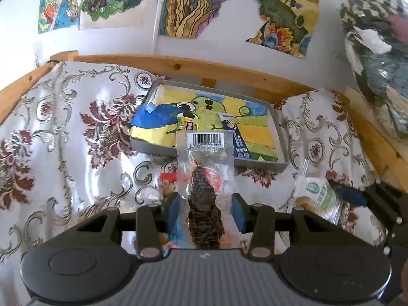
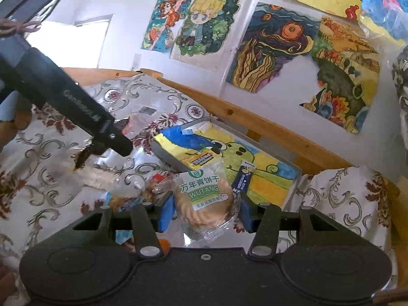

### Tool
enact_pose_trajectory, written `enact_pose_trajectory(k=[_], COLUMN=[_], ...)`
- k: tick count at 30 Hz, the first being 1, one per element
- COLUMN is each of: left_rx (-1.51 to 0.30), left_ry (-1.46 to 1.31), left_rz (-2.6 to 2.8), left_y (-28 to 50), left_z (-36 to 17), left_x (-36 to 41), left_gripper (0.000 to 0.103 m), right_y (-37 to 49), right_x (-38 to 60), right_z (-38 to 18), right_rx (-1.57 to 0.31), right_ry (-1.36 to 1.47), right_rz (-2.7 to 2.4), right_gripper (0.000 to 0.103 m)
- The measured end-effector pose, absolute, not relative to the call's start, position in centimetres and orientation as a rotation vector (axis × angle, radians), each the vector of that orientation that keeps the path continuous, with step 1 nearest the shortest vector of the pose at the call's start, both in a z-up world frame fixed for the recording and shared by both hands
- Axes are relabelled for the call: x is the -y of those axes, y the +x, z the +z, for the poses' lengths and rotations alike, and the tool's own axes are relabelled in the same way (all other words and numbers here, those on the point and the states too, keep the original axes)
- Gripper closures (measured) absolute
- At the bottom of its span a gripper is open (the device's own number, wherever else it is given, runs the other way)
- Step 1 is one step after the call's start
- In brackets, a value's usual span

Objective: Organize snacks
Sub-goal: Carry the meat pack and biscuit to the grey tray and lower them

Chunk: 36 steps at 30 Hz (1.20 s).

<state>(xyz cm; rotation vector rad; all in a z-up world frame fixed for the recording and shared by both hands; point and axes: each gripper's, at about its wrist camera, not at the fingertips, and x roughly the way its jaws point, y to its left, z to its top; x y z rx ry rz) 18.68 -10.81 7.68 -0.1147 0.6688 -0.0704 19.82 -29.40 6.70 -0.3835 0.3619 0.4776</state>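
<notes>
Floral cloth under both tongs: left clamps dark snack, right clamps biscuit pack

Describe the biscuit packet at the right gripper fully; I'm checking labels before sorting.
The biscuit packet is a clear, crinkly plastic wrapper holding a round, pale golden, ridged biscuit. Its white and green label reads WUTANG, with Chinese characters above. It sits tilted between the blue pads of the right gripper, over the floral cloth, just before the grey tray.
</notes>
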Motion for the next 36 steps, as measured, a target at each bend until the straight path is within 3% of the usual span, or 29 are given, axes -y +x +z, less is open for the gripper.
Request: enact_pose_trajectory(k=[18, 36], left_rx=[-0.542, -0.633], left_ry=[-0.16, -0.257], left_rz=[-0.219, -0.232], left_y=[40.0, 46.4], left_z=[2.5, -2.7], left_x=[9.2, 9.6], left_gripper=[0.056, 0.056], right_y=[40.0, 46.2], right_x=[28.4, 30.8], right_z=[3.1, -3.4], right_rx=[-0.387, -0.542], right_ry=[-0.19, -0.039], right_rz=[0.294, 0.179], right_gripper=[0.049, 0.049])
